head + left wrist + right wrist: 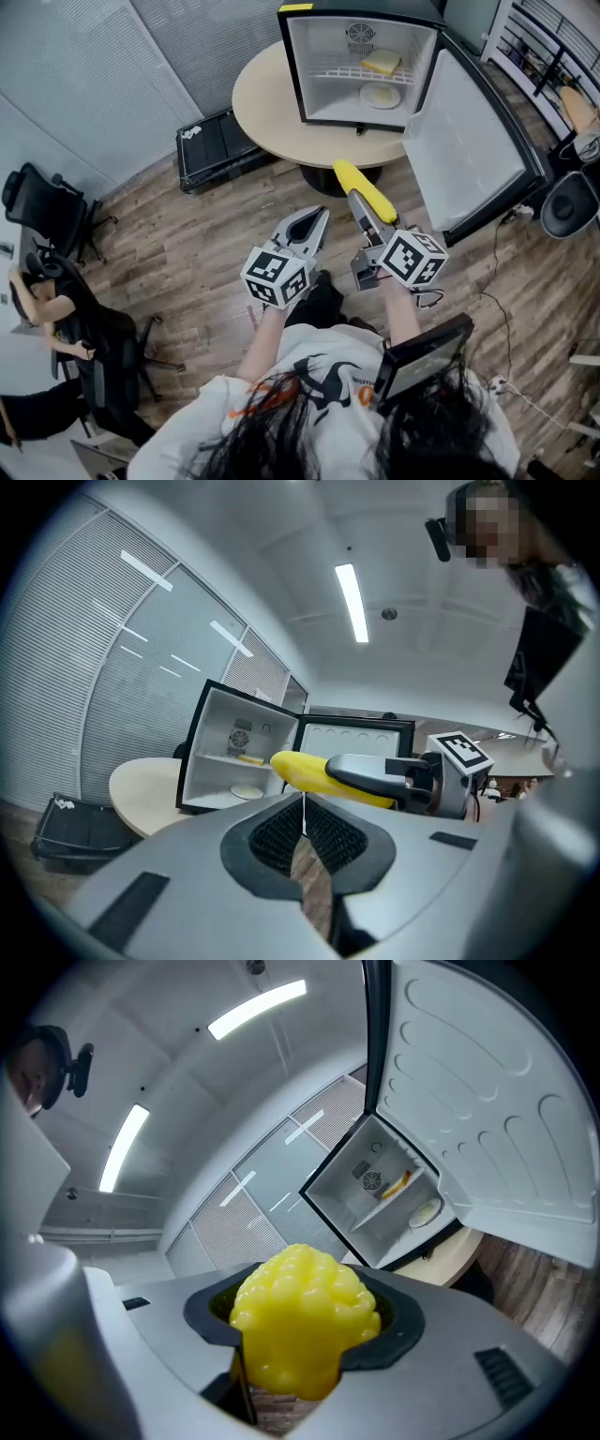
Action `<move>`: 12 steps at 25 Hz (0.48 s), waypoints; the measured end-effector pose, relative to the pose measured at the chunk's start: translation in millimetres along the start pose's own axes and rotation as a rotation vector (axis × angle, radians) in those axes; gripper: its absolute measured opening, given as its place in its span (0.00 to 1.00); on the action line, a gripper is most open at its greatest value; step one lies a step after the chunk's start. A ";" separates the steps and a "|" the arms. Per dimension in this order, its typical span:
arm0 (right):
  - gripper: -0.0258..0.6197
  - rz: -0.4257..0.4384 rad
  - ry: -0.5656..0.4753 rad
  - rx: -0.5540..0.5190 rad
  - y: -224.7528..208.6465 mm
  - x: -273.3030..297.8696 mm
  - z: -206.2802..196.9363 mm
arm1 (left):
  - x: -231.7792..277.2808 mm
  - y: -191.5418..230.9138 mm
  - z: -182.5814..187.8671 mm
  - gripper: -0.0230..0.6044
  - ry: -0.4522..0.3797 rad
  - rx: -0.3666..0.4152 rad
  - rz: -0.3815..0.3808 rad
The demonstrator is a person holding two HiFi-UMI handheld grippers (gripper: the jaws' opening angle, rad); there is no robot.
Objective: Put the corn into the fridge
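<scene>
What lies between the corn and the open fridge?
In the head view, only a strip of the table top lies between the corn, held in the right gripper, and the fridge.

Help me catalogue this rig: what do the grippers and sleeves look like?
Both the left gripper and right gripper are grey, tapering to pointed jaws with black ribbed pads. Each carries a white cube bearing black square markers. A thin black cable loops by the right one. The person wears a white short-sleeved T-shirt with black and orange print.
</scene>
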State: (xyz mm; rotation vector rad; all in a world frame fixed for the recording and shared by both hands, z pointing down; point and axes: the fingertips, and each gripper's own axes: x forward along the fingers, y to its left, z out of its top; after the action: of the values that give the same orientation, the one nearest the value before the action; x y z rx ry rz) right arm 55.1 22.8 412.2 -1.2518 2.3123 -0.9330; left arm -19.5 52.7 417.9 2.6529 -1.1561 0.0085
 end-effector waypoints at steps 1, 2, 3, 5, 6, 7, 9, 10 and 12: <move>0.43 -0.001 0.004 0.000 -1.0 2.3 -0.9 | 1.2 2.4 0.2 0.06 -0.002 -0.003 -0.002; 0.43 -0.002 0.008 0.000 -2.3 4.9 -1.3 | 3.2 4.9 0.9 0.06 -0.006 -0.005 -0.004; 0.43 -0.003 0.012 -0.002 -4.3 8.0 -1.3 | 6.2 7.7 1.5 0.06 -0.008 -0.007 -0.006; 0.43 -0.010 0.019 -0.006 -10.3 14.8 0.2 | 14.4 13.6 1.0 0.06 -0.007 -0.012 -0.009; 0.43 -0.013 0.020 -0.007 -14.1 18.5 1.7 | 19.5 16.5 0.0 0.06 -0.003 -0.015 -0.011; 0.43 -0.017 0.019 -0.007 -18.0 22.5 4.0 | 25.2 19.5 -0.9 0.06 0.001 -0.017 -0.015; 0.43 -0.024 0.016 -0.007 -25.9 32.1 10.0 | 37.9 26.7 -1.5 0.06 0.008 -0.020 -0.025; 0.43 -0.029 0.014 -0.006 -30.0 37.7 13.2 | 44.6 30.8 -0.9 0.06 0.011 -0.020 -0.033; 0.43 -0.041 0.013 -0.004 -39.2 49.6 19.0 | 58.0 39.3 1.7 0.06 0.009 -0.021 -0.053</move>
State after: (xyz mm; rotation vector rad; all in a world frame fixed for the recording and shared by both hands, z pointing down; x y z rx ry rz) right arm 62.5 -41.3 425.9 -1.3038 2.3077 -0.9530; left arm -8.2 -15.3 431.0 2.6613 -1.0770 -0.0010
